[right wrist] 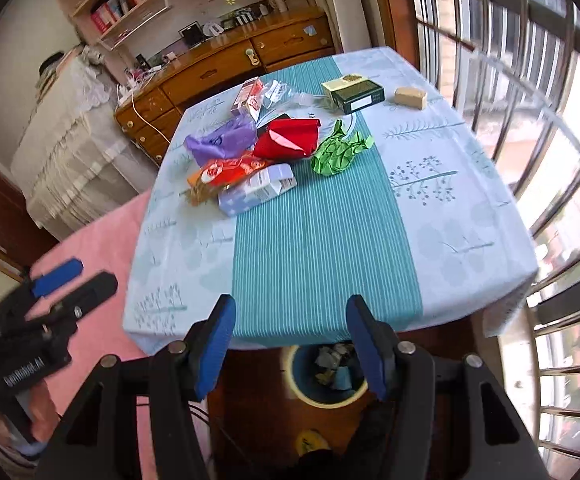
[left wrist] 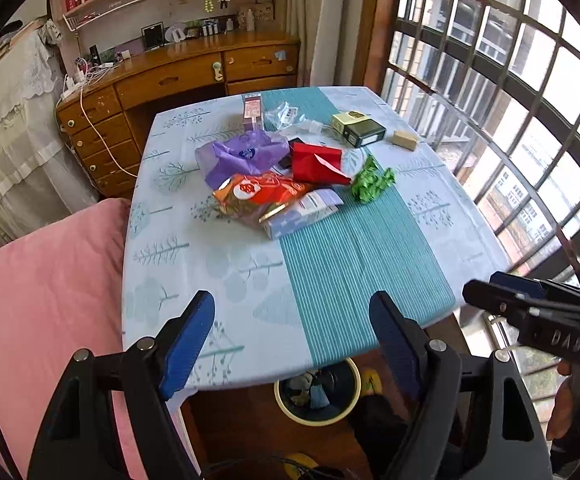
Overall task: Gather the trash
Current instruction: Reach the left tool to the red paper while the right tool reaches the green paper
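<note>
The trash lies in a loose cluster on the far half of the table [left wrist: 194, 280], well apart from both grippers, which hang over the near edge. The cluster comprises a purple plastic bag [left wrist: 242, 154], a red wrapper [left wrist: 315, 162], an orange snack packet [left wrist: 258, 194], a pale lilac carton [left wrist: 305, 212] touching the packet's near side, and a crumpled green wrapper [left wrist: 369, 182] just to the right on the teal stripe. Farther back lie a pink box [left wrist: 252, 108], a clear plastic bag [left wrist: 286, 114], a dark green box [left wrist: 359, 130] and a small tan block [left wrist: 405, 139]. A waste bin [right wrist: 295, 376] stands on the floor beneath the near table edge, directly below the grippers, with crumpled items already inside. The left gripper [left wrist: 291, 344] is spread wide with nothing between its blue pads. The right gripper [right wrist: 290, 346] stands at a moderate gap, also empty. Both tools point steeply downward and forward across the table edge, side by side. In the left wrist view, part of a hand [left wrist: 565, 404] grips the right tool's body at the right edge. A pink bed cover [left wrist: 46, 300] adjoins the table's left side.
</note>
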{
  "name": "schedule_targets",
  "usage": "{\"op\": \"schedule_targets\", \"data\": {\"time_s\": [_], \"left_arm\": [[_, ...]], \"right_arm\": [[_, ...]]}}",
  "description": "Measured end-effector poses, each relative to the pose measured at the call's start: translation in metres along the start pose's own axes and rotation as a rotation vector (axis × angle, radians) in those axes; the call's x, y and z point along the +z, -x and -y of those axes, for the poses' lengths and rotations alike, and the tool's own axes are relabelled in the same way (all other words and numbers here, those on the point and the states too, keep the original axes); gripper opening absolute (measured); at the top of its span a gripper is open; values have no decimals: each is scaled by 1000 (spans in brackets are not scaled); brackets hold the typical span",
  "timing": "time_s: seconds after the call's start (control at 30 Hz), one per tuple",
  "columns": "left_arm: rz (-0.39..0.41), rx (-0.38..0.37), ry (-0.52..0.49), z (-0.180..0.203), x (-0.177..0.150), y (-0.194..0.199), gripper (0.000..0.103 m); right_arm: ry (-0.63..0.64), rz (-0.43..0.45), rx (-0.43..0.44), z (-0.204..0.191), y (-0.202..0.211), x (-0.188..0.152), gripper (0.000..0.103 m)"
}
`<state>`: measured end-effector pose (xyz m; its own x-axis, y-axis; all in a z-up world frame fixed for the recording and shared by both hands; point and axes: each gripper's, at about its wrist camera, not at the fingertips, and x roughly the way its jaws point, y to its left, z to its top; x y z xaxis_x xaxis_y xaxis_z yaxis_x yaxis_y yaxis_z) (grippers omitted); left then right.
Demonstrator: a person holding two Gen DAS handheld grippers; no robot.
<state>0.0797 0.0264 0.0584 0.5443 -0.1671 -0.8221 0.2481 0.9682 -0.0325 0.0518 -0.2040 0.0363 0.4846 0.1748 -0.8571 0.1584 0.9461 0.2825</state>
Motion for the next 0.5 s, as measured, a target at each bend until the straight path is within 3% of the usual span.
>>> {"op": "schedule_targets", "data": {"time_s": [0.23, 0.5], "left_arm": [[-66, 42, 82, 11, 54, -53, 78], [-141, 94, 163, 28, 106, -119, 78]], "right_arm": [[-54, -66, 120, 41, -58, 75, 58], [-127, -197, 173, 84, -142, 143, 58]]}}
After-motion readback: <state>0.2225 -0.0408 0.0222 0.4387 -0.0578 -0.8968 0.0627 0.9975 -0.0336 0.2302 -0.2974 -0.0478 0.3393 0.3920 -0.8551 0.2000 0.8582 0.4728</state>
